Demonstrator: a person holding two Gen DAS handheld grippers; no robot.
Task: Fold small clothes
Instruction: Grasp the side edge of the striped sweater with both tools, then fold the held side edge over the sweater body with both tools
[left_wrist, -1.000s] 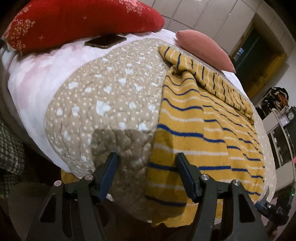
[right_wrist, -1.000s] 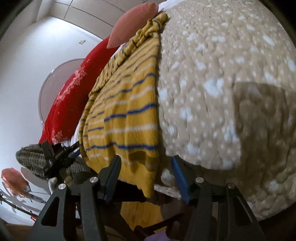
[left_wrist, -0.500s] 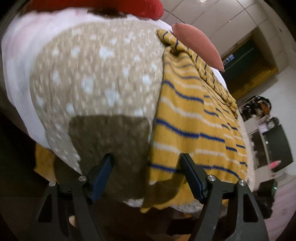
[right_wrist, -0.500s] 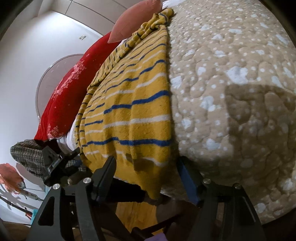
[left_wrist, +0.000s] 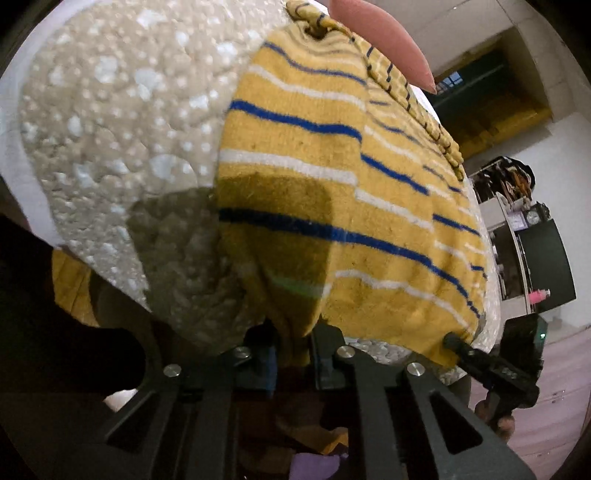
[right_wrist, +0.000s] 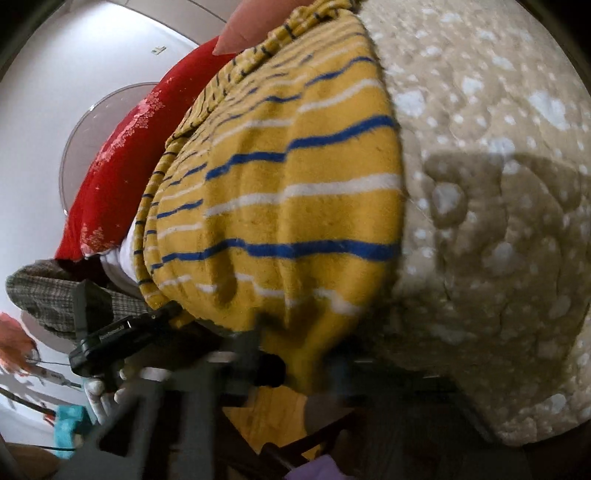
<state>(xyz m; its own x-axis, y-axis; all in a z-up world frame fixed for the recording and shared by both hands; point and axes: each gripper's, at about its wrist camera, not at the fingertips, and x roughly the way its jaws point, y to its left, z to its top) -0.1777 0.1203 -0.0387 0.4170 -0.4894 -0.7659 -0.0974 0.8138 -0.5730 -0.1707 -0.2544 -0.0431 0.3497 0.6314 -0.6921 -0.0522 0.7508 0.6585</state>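
Observation:
A yellow knit garment with blue and white stripes (left_wrist: 332, 206) lies flat on a beige dotted quilt (left_wrist: 122, 122) and hangs over its near edge. My left gripper (left_wrist: 293, 365) is shut on the garment's near left hem corner. My right gripper (right_wrist: 295, 365) is shut on the near right hem corner of the garment (right_wrist: 288, 221); that view is blurred. Each gripper shows in the other's view, my right one (left_wrist: 495, 369) and my left one (right_wrist: 110, 332).
A pink pillow (left_wrist: 380, 40) lies past the garment's far end. A red cushion (right_wrist: 122, 166) and a checked cloth (right_wrist: 48, 295) lie on the left side of the bed. The quilt (right_wrist: 498, 221) spreads wide to the right. Shelves (left_wrist: 532, 240) stand by the far wall.
Both grippers dropped to the bed's near edge and closed in on the garment's hem. Their jaws went from wide open to shut on the hem corners.

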